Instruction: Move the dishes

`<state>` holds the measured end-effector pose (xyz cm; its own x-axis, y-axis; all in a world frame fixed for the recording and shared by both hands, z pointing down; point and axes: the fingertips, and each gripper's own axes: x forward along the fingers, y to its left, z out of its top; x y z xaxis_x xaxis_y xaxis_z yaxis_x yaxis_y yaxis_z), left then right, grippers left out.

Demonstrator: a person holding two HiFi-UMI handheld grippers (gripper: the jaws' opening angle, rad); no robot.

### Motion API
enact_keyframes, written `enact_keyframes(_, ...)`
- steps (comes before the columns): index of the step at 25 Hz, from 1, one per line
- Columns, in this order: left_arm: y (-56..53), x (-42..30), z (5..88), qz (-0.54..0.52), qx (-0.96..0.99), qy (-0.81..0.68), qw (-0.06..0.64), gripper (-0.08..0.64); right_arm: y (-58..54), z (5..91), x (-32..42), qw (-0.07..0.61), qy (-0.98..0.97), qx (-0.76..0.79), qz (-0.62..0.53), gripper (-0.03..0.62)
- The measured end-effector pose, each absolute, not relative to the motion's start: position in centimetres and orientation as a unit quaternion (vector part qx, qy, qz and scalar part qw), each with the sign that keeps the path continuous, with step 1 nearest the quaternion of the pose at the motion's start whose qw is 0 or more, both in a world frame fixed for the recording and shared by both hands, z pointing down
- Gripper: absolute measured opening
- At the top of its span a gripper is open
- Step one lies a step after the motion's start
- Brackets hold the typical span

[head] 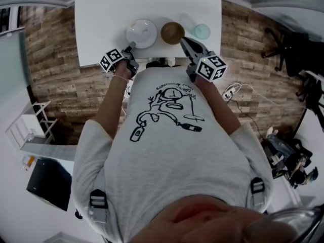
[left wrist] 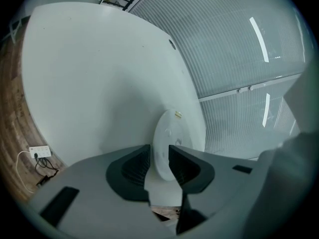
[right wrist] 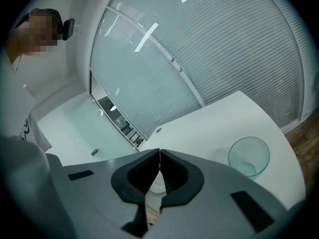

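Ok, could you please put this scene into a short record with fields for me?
surface: white table
dishes, left to right in the head view: white plate, brown bowl, clear glass bowl, in a row near the table's near edge
left tool: open, the white plate's rim in its gap, not clamped
right tool: shut, nothing gripped, close to the brown bowl, with the clear glass bowl off to its right

This looks like an office or lab-style room. A white table (head: 101,24) stands on a wood-plank floor (head: 55,75) beside ribbed glass partition walls (right wrist: 224,49), with a black office chair (head: 286,47) and loose cables (head: 242,88) on the floor.
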<state>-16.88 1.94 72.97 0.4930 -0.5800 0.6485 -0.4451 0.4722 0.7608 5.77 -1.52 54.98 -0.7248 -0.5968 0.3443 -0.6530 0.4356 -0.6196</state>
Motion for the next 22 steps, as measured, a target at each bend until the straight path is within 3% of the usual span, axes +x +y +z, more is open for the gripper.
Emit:
enact_keyframes(13, 2.9, -18.7, 71.8, -0.002, 0.526, -0.527, 0.667, 0.166, -1.9, 54.4, 4.7, 0.057, -0.861, 0.367, 0.347, 0.035)
enact_keyframes(22, 0.3, -17.3, 61.9, -0.029, 0.649, -0.517, 0.557, 0.088, -2.5, 51.5, 2.9, 0.094, -0.89, 0.35, 0.275, 0.035)
